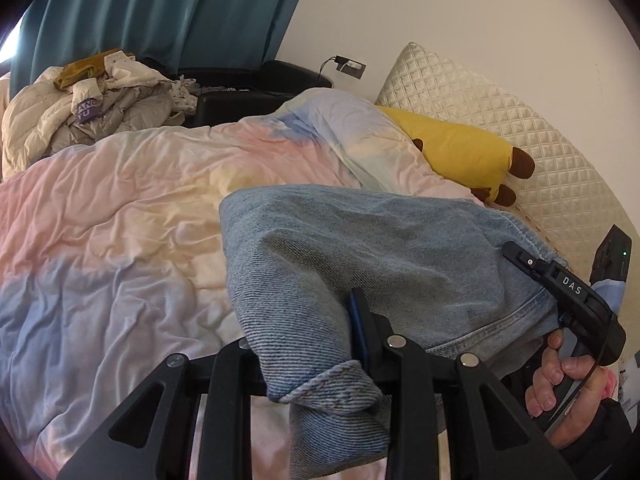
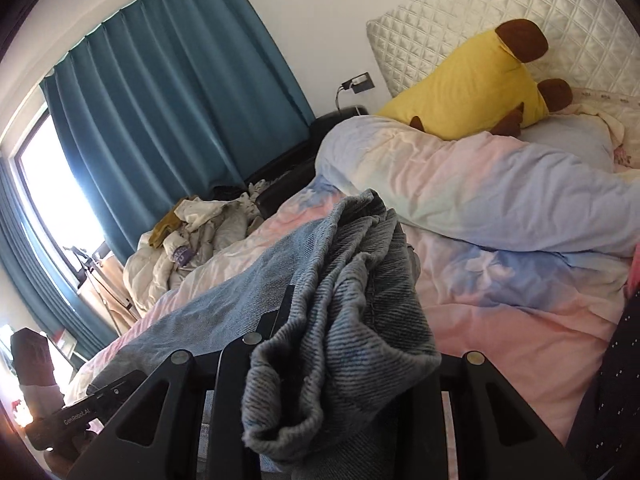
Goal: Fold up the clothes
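Light blue denim jeans [image 1: 380,248] lie spread over the pastel duvet [image 1: 120,208]. In the left wrist view my left gripper [image 1: 308,332] is shut on a rolled hem of the jeans, and the cloth bunches up between its fingers. At the right edge, my right gripper [image 1: 520,258], held by a hand [image 1: 560,376], clamps the stitched edge of the same jeans. In the right wrist view my right gripper [image 2: 340,320] is shut on a thick bunch of denim [image 2: 352,320] that hides one finger. My left gripper [image 2: 100,400] shows at the lower left.
A yellow plush toy [image 1: 460,152] leans on a quilted cream pillow [image 1: 520,140] at the head of the bed. A heap of pale clothes [image 1: 92,104] lies on the far side. Behind it are teal curtains [image 2: 168,100], a black bedside unit [image 1: 256,92] and a window [image 2: 52,200].
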The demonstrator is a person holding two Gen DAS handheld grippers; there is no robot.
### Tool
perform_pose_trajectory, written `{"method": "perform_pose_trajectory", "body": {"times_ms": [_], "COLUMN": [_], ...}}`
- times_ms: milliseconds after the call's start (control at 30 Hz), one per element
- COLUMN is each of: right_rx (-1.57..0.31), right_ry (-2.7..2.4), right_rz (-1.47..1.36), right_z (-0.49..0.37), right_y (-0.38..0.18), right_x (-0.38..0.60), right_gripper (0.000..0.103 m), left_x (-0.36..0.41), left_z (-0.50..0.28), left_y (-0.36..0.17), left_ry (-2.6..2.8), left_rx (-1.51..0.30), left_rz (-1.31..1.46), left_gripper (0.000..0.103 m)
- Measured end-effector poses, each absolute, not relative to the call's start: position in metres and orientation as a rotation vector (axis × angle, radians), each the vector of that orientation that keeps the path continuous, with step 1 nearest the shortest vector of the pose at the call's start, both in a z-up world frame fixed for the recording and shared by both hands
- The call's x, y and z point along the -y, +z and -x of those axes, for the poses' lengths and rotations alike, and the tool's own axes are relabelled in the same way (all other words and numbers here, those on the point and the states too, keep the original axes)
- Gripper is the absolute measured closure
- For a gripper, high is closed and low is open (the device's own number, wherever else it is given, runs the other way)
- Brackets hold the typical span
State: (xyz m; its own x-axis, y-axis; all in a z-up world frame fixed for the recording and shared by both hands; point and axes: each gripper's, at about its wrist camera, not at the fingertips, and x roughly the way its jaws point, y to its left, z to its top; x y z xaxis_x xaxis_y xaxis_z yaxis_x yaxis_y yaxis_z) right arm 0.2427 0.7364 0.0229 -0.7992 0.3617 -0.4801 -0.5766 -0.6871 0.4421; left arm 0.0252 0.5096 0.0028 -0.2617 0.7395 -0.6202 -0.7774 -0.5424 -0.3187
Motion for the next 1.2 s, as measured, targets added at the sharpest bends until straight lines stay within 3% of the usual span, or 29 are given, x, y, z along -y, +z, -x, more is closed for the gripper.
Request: {"method": "perform_pose_trajectory", "body": {"times_ms": [433, 600, 967, 1067, 1200], "right_rx": [-0.651, -0.749, -0.737, -0.727, -0.671], "right_ry": [2.326, 2.294, 2.257, 2.243, 2.219], "right_rz": [0.560, 0.556, 0.608, 0.633, 0.727], "right_z": [-0.246, -0.254, -0.252, -0.250, -0.247], "right_y": [-0.084, -0.099, -0.108, -0.102, -0.089], "right_x": [-0.738, -0.742, -0.741, -0.740, -0.736], "right_gripper": [0.075, 0.073, 0.070, 0.069, 0.061], "left_x": [-0.545, -0.548, -0.552, -0.547, -0.535], "left_z": [-0.006, -0.004, -0.013, -0.021, -0.023], "left_y": [-0.065, -0.071, -0.076, -0.067, -0.050], "left_ry": [1.898, 1.892, 1.921, 1.941, 1.953], "left_rx": [-0.099, -0.122, -0.255, -0.297, -0.282], "left_rz": [0.907, 0.944, 1.017, 1.005, 1.023], "left_gripper": [0.075, 0.072, 0.041, 0.035, 0.035]}}
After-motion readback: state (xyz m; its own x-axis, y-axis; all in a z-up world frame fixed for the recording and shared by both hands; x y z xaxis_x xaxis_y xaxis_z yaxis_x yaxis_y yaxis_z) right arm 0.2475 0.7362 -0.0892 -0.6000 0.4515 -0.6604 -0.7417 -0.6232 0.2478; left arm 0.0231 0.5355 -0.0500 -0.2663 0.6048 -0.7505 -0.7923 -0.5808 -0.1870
